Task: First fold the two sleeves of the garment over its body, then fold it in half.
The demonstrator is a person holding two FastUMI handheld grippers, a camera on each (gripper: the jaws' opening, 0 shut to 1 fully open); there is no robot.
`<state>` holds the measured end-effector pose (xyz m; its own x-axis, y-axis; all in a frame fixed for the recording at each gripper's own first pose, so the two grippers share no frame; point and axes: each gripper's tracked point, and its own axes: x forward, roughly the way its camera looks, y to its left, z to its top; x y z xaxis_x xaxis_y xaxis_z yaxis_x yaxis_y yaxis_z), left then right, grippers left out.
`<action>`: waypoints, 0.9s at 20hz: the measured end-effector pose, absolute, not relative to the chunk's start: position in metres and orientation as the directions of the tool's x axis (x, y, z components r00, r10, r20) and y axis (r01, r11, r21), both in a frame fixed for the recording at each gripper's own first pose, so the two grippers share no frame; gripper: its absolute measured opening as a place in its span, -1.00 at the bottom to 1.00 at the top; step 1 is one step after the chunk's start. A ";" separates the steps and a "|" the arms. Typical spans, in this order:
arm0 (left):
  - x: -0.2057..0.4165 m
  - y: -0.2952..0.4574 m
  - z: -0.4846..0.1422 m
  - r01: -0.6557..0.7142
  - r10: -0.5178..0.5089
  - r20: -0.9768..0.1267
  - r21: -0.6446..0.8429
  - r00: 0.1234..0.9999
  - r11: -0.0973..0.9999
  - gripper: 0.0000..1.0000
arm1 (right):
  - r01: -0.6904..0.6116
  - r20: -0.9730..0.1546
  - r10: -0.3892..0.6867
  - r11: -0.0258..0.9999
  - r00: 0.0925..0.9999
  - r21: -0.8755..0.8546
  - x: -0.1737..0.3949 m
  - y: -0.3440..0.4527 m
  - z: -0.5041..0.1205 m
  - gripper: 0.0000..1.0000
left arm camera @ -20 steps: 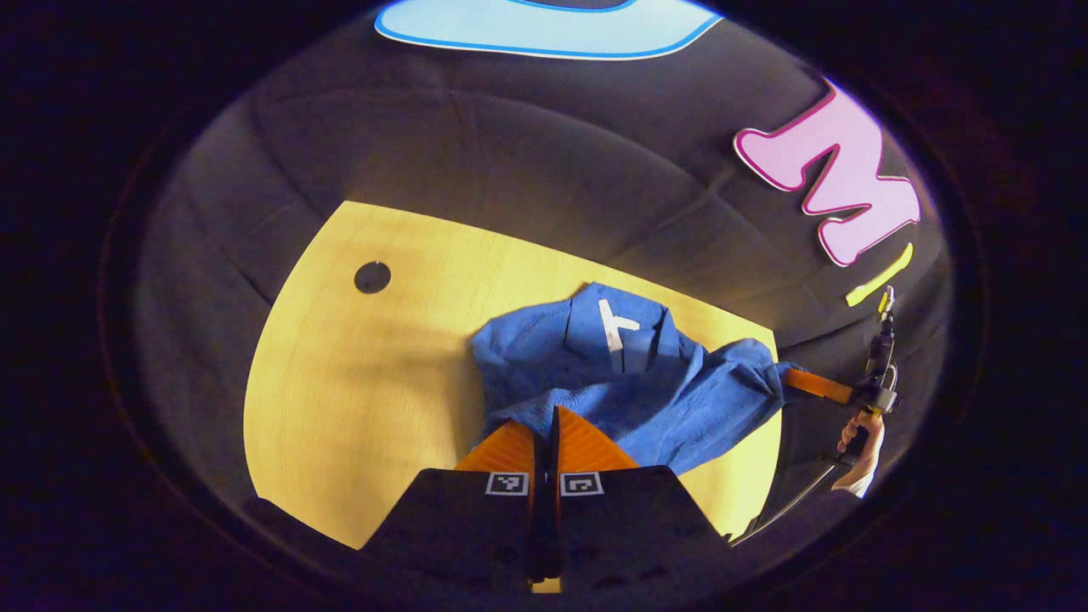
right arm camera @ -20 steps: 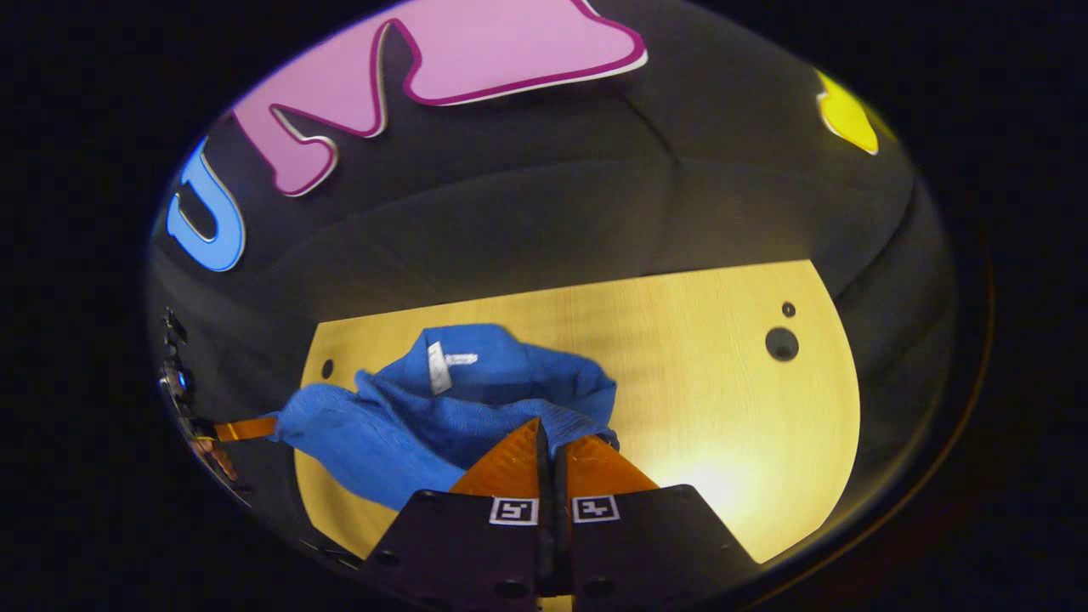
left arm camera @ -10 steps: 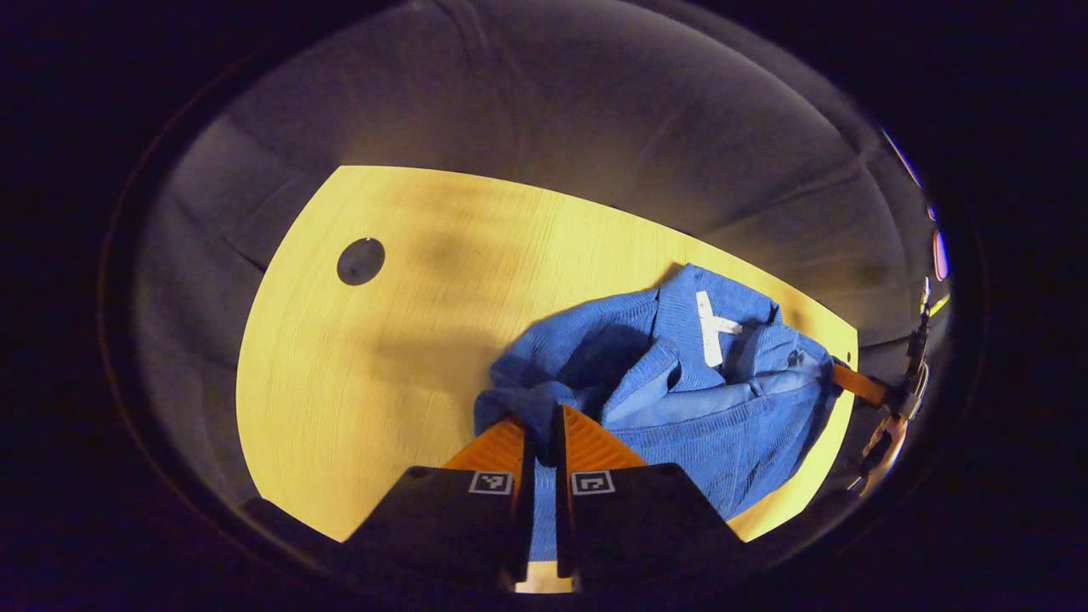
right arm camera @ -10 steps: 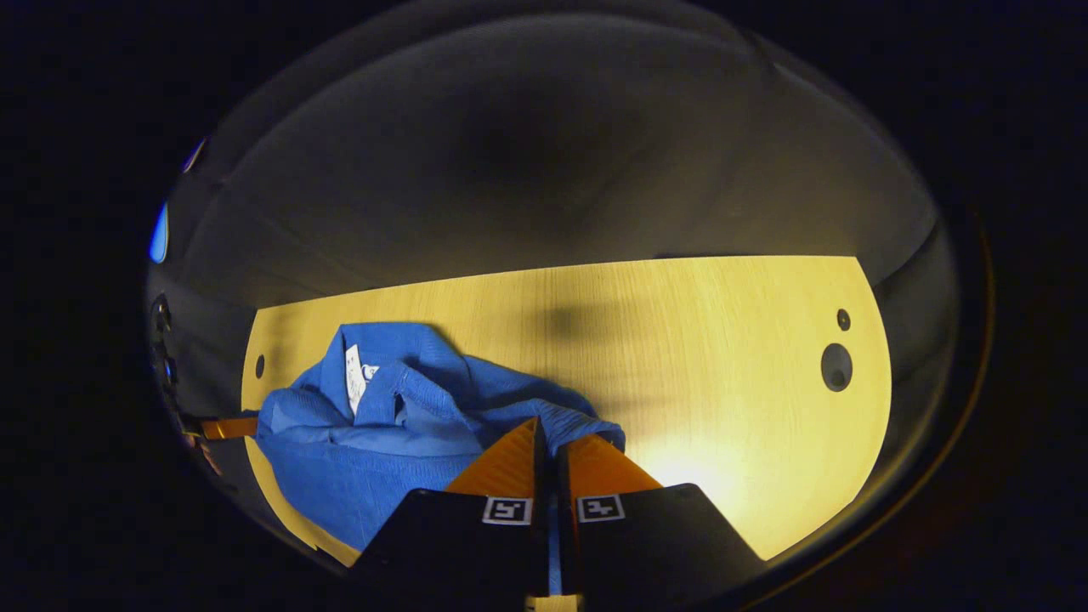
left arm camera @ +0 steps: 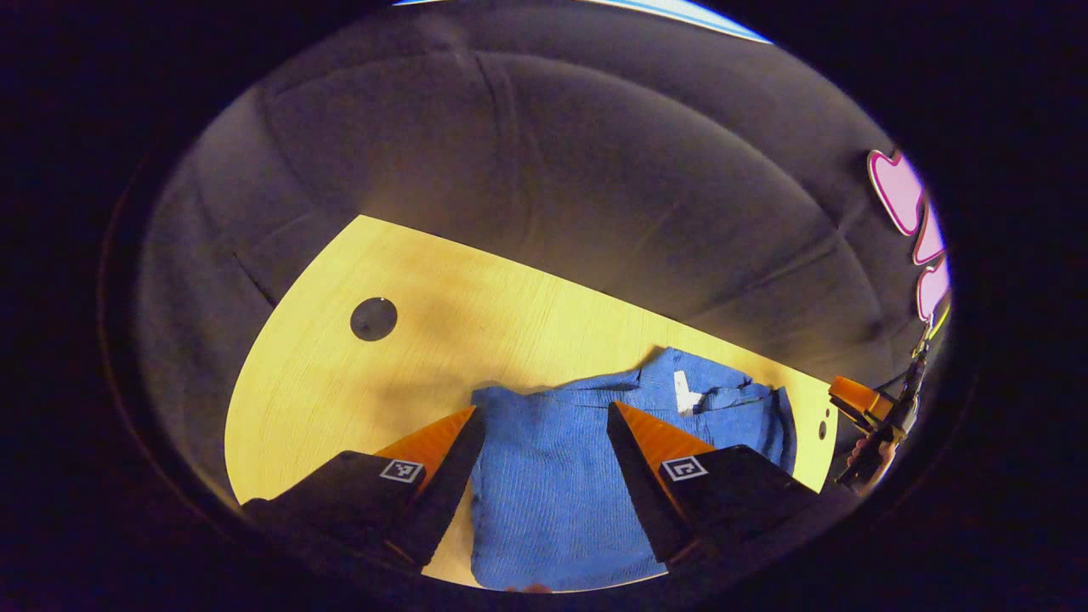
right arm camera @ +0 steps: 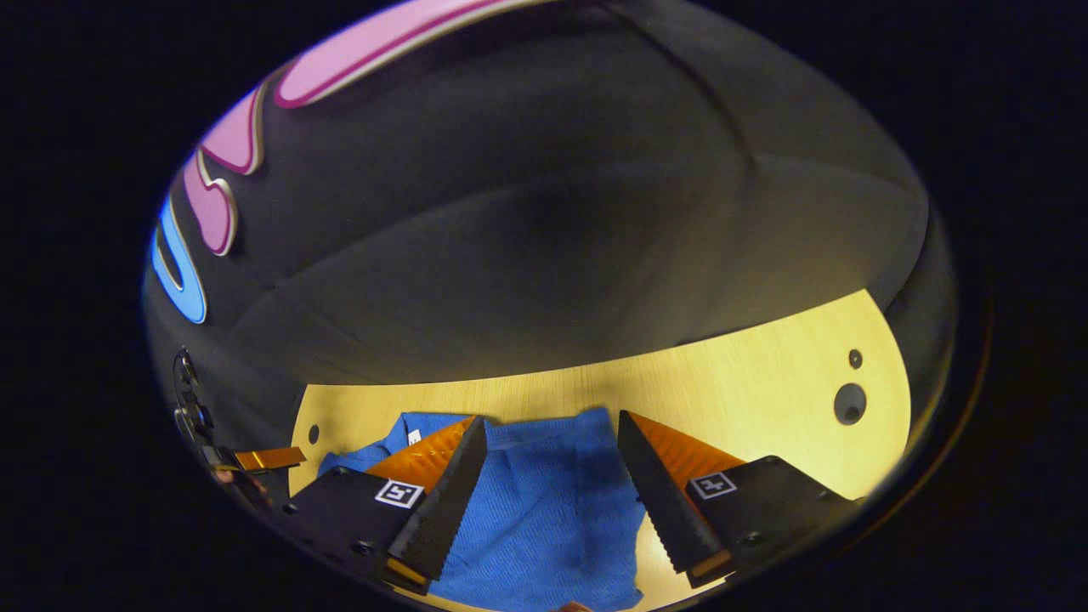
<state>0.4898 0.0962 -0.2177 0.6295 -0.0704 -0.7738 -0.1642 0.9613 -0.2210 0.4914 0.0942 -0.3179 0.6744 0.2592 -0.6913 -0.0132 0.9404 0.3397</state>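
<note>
Left gripper [left arm camera: 544, 425] and right gripper [right arm camera: 544, 433] hover, jaws spread, above folded blue knit garment [left arm camera: 552, 476] on yellow wooden table [left arm camera: 340, 374]. Left gripper view catches its white label [left arm camera: 682, 393].

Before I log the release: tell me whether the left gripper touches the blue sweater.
Cannot tell. In the left gripper view, the left gripper is open, its fingers straddling the blue sweater without showing a plain gap or contact.

Bench [left arm camera: 340, 382]: pale yellow wood-grain top, backed by the black cloth wall. One large round hole [left arm camera: 374, 319] in the top in the left gripper view; a large and a small hole [right arm camera: 850, 402] in the right gripper view. Blue knit garment [left arm camera: 552, 476] lies flat, folded, on the bench, white tag [left arm camera: 682, 392] at its far edge.
</note>
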 end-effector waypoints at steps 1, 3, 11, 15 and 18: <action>0.488 0.097 -0.210 -0.171 -0.066 -0.758 -0.230 0.649 0.958 0.69 | -0.045 -0.675 0.254 0.950 0.692 0.310 0.488 0.092 -0.310 0.95; 0.478 0.088 -0.187 -0.155 -0.084 -0.724 -0.257 0.684 0.954 0.70 | -0.111 -0.630 0.240 0.965 0.739 0.237 0.476 0.091 -0.287 0.97; 0.406 0.035 -0.095 -0.044 -0.056 -0.495 -0.189 0.867 0.981 0.70 | -0.240 -0.412 0.281 0.959 0.867 0.148 0.382 0.125 -0.165 0.95; 0.346 0.010 -0.048 -0.002 -0.037 -0.354 -0.109 0.935 0.994 0.70 | -0.287 -0.317 0.287 0.957 0.904 0.048 0.320 0.131 -0.112 0.96; 0.294 -0.015 -0.012 0.034 -0.049 -0.253 -0.062 0.966 0.997 0.70 | -0.283 -0.217 0.282 0.959 0.935 0.023 0.267 0.128 -0.065 0.95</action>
<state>0.2940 -0.0153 -0.0116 0.9661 -0.0489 -0.2535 0.0341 0.9975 -0.0624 0.2673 0.1280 -0.0651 0.9348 0.2816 -0.2166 -0.2834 0.9587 0.0232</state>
